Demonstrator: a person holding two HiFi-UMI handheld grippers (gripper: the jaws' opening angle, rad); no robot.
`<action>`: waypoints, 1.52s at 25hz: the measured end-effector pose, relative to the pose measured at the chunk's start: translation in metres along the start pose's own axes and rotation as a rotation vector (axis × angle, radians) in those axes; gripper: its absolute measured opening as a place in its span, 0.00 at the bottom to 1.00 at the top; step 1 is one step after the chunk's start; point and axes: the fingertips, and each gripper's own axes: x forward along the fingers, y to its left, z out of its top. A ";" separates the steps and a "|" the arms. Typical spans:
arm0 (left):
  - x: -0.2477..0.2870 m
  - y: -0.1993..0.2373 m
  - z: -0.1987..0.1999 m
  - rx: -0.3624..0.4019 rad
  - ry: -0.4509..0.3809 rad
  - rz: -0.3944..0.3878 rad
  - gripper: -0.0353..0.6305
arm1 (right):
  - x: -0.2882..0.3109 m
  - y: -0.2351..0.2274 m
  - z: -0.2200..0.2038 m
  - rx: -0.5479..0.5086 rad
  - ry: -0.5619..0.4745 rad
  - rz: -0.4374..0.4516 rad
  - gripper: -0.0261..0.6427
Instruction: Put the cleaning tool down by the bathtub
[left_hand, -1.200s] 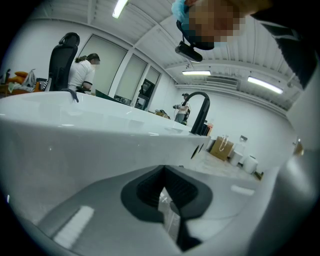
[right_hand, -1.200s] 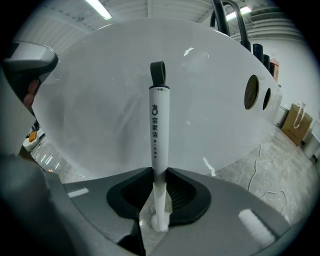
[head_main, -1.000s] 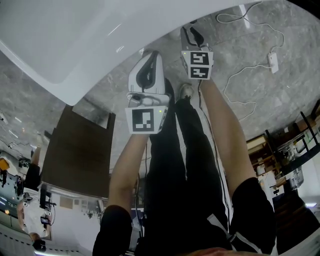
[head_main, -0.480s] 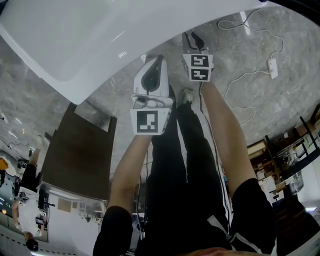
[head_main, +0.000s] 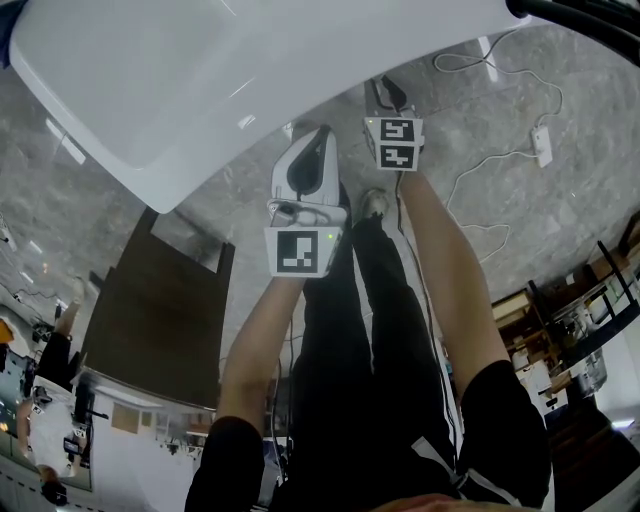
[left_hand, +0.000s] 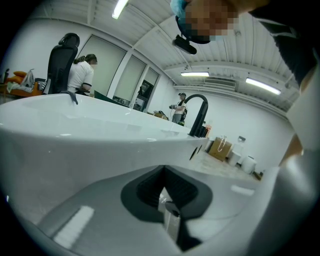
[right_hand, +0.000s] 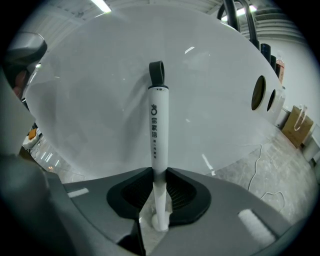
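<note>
the right gripper (right_hand: 159, 200) pinches the cleaning tool's handle (right_hand: 158, 130) between its ribbed black pads. the handle runs out from the jaws toward the bathtub (right_hand: 95, 100), and its loop (right_hand: 156, 72) ends close to the tub's outer wall; whether it touches cannot be told. the left gripper (left_hand: 167, 210), beside the same wall, stands a narrow gap apart with nothing between its pads.

judging from this, the tool is not yet set down. the move wants a slow lowering to the floor (head_main: 560, 210) at the foot of the bathtub, the handle kept clear of the glossy wall so it neither knocks nor skids. the pads should part only once the tool bears its own weight. a round, smooth handle may roll, so leaning it on the tub or laying it flat seems safer.

the handle is a slim white cylinder, plastic by its look, with dark print and a black strap loop. the bathtub is smooth, curved and shiny white. the floor by the bathtub is grey veined stone, crossed by a thin white cable (head_main: 500, 150).
</note>
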 end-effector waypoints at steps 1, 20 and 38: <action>-0.001 0.000 0.001 0.000 0.001 0.000 0.06 | 0.000 0.000 0.001 -0.001 -0.002 -0.001 0.17; -0.002 0.008 0.000 -0.012 0.006 0.004 0.06 | 0.004 0.002 0.007 0.016 -0.007 -0.012 0.17; -0.011 -0.002 0.011 0.007 -0.002 0.009 0.06 | -0.025 -0.006 0.003 0.058 0.014 -0.023 0.22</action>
